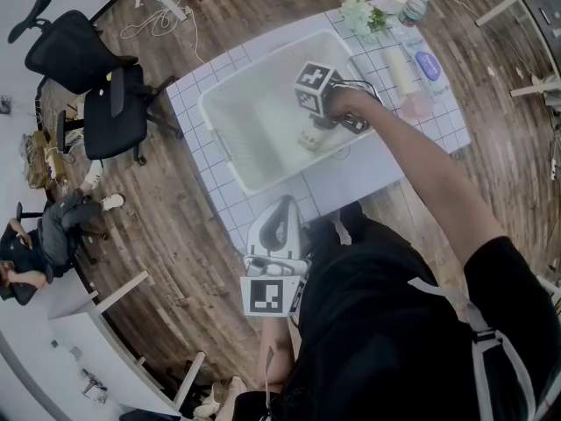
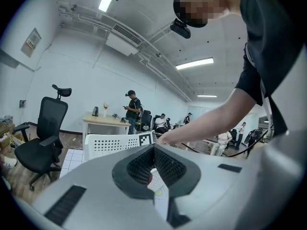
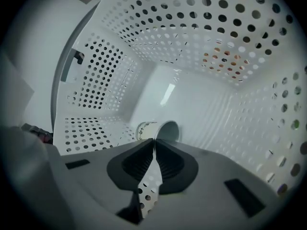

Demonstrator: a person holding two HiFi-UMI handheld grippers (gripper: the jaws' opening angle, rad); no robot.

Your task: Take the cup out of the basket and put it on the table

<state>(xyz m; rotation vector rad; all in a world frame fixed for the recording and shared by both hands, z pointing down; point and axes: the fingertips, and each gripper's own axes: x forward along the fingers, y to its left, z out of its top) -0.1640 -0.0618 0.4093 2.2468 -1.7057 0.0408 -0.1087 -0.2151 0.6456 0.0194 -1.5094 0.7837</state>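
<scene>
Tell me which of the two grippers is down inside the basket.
The right gripper, reaching into the white basket at the cup; the left gripper hangs back at the person's waist.

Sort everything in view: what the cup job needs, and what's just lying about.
Needed for the job:
cup, lying on its side in the basket
basket
table
right gripper, jaws closed on the cup's rim

Lying about:
flowers
water bottle
blue-labelled tube
office chair
left gripper, jaws shut, empty
</scene>
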